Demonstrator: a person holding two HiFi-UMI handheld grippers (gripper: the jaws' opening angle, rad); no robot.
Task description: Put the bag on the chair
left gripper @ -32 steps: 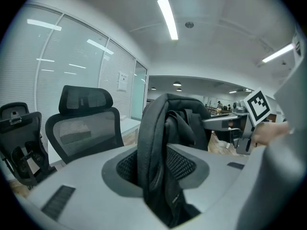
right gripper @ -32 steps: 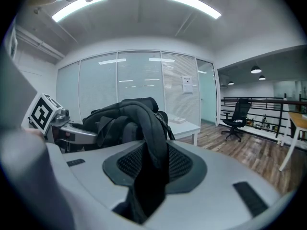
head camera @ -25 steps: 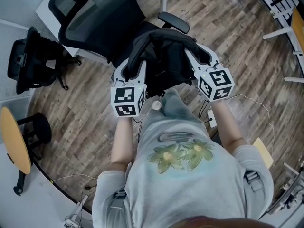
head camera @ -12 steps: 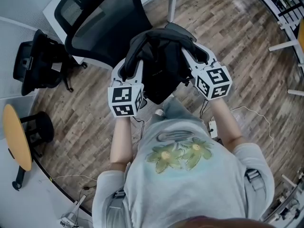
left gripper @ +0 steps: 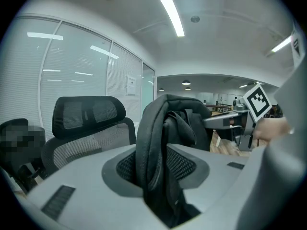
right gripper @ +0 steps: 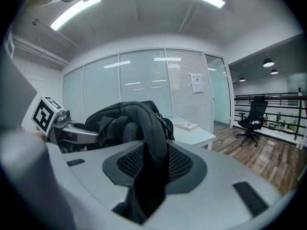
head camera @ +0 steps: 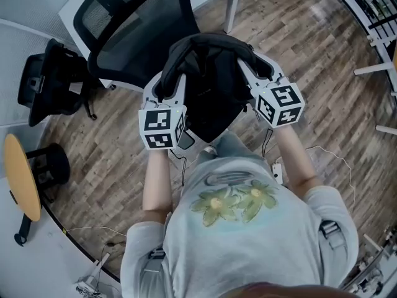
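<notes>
A black backpack point(head camera: 211, 82) hangs between my two grippers, in front of the black mesh office chair point(head camera: 133, 33) and just over its seat edge. My left gripper point(head camera: 167, 87) is shut on the bag's left shoulder strap point(left gripper: 152, 143), which runs up between its pads. The right gripper point(head camera: 251, 73) is shut on the other strap point(right gripper: 148, 143). In the left gripper view the chair's headrest point(left gripper: 88, 114) stands to the left behind the bag. In the right gripper view the bag's body point(right gripper: 120, 121) bulges behind the strap.
A second black chair point(head camera: 53, 82) stands at the left by the white wall. A white table point(right gripper: 194, 131) is behind the mesh chair. An orange round stool point(head camera: 22, 179) sits at lower left. Cables point(head camera: 322, 157) trail on the wood floor near the person's legs.
Both grippers have lifted the bag and carried it forward, so it now hangs nearer the chair's backrest. The grips on the straps are unchanged.
</notes>
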